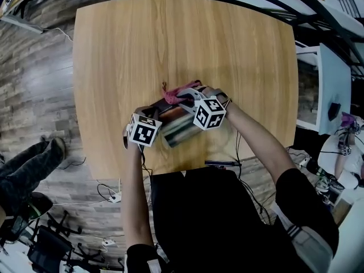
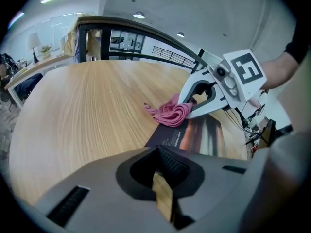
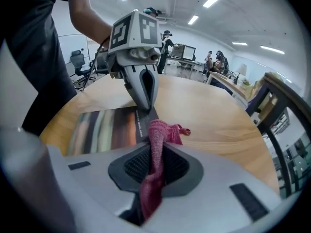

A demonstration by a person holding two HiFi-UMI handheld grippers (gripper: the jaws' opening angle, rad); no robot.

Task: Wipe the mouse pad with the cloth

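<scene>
Cloth (image 3: pixel 154 144) pinched in right tongs (image 3: pixel 155 154) on mouse pad (image 3: pixel 104 127); left tongs (image 3: pixel 145 106) narrow beside.

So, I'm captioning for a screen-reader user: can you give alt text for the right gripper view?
A pink cloth is clamped between the right gripper's fingers, its end over the edge of a striped mouse pad on a wooden table. The left gripper's closed fingers touch the pad's far edge.
</scene>
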